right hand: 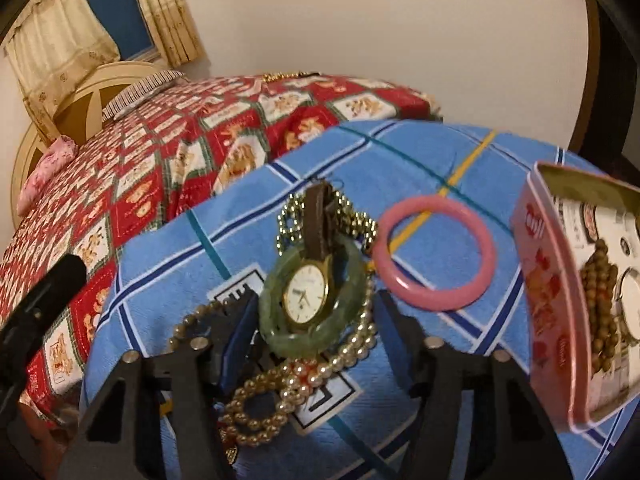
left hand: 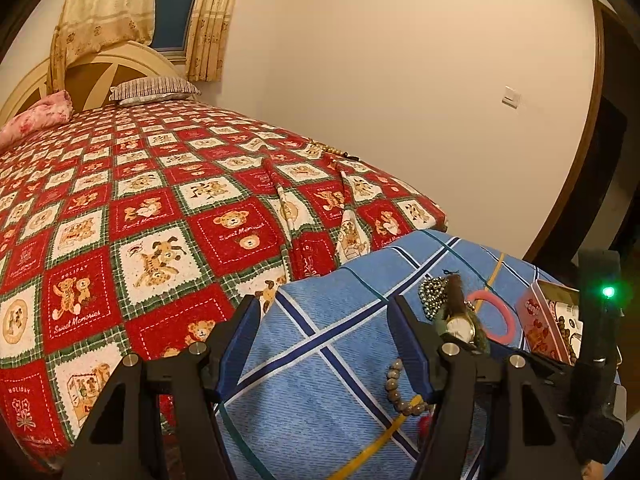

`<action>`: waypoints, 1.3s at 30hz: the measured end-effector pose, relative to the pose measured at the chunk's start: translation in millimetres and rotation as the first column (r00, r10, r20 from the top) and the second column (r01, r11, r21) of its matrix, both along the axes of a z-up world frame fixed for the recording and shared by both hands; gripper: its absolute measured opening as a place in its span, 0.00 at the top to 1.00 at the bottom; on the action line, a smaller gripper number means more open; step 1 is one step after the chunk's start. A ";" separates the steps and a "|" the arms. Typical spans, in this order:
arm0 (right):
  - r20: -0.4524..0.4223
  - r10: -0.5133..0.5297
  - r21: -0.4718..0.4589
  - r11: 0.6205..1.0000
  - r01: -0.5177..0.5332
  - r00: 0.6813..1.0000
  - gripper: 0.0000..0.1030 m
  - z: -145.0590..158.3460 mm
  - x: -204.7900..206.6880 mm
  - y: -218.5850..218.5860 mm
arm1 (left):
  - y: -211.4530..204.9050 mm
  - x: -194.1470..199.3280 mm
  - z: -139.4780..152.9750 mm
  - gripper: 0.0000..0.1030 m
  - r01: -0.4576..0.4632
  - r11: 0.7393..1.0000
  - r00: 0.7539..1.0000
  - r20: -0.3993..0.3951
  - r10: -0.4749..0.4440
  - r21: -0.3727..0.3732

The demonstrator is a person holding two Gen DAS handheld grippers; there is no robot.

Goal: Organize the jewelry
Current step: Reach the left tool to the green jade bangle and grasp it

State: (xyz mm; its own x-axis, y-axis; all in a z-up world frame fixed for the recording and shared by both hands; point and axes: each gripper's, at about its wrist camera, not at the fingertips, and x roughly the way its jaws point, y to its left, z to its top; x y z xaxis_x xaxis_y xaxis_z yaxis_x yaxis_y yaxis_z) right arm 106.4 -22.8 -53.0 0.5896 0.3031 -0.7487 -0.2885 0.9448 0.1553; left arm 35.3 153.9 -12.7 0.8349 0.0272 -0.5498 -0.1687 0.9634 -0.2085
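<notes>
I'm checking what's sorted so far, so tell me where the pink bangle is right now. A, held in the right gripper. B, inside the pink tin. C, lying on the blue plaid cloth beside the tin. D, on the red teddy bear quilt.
C: the pink bangle lies flat on the blue plaid cloth, left of the pink tin and apart from it.

The blue checked cloth [right hand: 400, 152] looks woven and matt, slightly ribbed. The bed's red teddy-bear cover [left hand: 120, 208] is soft printed fabric. The pink bangle [right hand: 434, 252] is smooth and glossy, the green bangle [right hand: 276, 320] polished and stone-like. The watch [right hand: 306, 294] has a shiny gold-toned metal case and a brown matt strap. The pearl strand [right hand: 280, 396] gleams. The pink tin [right hand: 552, 300] is printed metal, dull gold inside.
</notes>
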 end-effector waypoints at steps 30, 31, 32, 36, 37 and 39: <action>0.159 -0.071 0.242 0.970 0.031 0.985 0.87 30.0 -33.2 -61.6 | -13.9 4.8 0.6 0.36 0.033 0.999 0.999 -0.012 -0.033 0.022; 0.156 -0.079 0.240 0.970 0.040 0.984 0.87 29.1 -32.2 -63.0 | -14.2 4.9 0.6 0.36 0.035 0.999 0.999 -0.012 -0.035 0.024; 0.156 -0.085 0.236 0.971 0.046 0.984 0.86 28.8 -32.0 -63.8 | -14.7 5.1 0.7 0.36 0.040 0.999 0.999 -0.012 -0.040 0.025; 0.146 -0.086 0.236 0.971 0.050 0.986 0.77 29.5 -36.5 -66.3 | -20.7 4.3 1.9 0.36 0.098 0.995 0.995 0.001 -0.098 0.023; 0.147 -0.091 0.231 0.971 0.056 0.985 0.68 29.7 -37.3 -66.4 | -24.4 4.0 2.7 0.36 0.134 0.991 0.991 0.006 -0.135 0.024; 0.171 -0.099 0.211 0.976 0.062 0.980 0.58 31.8 -42.0 -66.9 | -34.6 4.6 2.5 0.36 0.226 0.974 0.974 -0.001 -0.226 0.022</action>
